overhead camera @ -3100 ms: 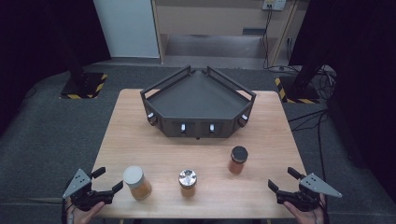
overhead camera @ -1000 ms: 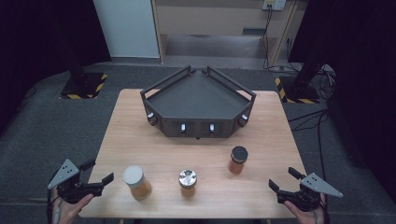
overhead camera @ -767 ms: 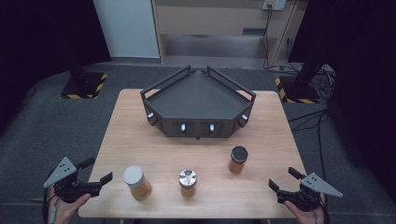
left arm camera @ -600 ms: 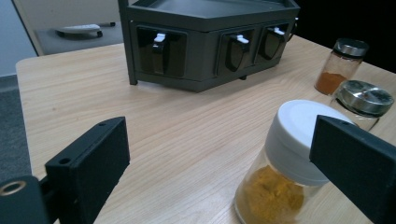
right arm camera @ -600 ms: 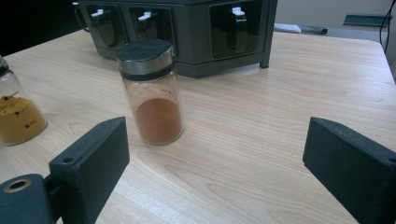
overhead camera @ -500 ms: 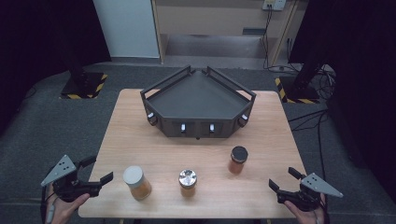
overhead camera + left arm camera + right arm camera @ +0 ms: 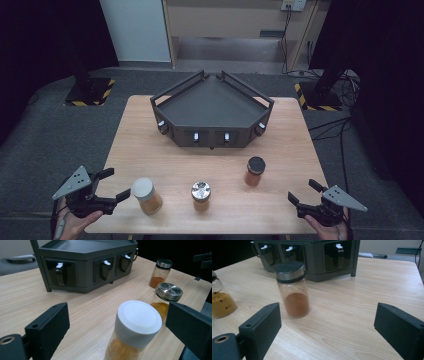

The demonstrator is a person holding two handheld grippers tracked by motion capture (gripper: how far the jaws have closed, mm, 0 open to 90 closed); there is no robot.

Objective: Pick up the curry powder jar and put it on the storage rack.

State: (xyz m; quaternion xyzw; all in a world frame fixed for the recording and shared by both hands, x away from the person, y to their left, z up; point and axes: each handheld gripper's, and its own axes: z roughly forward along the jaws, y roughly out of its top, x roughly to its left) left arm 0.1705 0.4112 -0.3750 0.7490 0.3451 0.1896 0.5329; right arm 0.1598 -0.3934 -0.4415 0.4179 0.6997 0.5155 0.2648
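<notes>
our left tongs [image 7: 111, 186] stand wide and empty, the white-lidded jar [image 7: 145, 195] just ahead of them near the tabletop's [image 7: 280, 150] front edge. in the left gripper view its lid [image 7: 138, 320] sits toward one jaw rather than centred, so if we push in like this we judge that jaw could clip the jar and tip it, or knock it into the steel-lidded jar [image 7: 201, 195] nearby. the right tongs [image 7: 304, 192] also gape wide, holding nothing, with the black-lidded jar [image 7: 255, 171] beyond them, short of the dark rack [image 7: 212, 112].
</notes>
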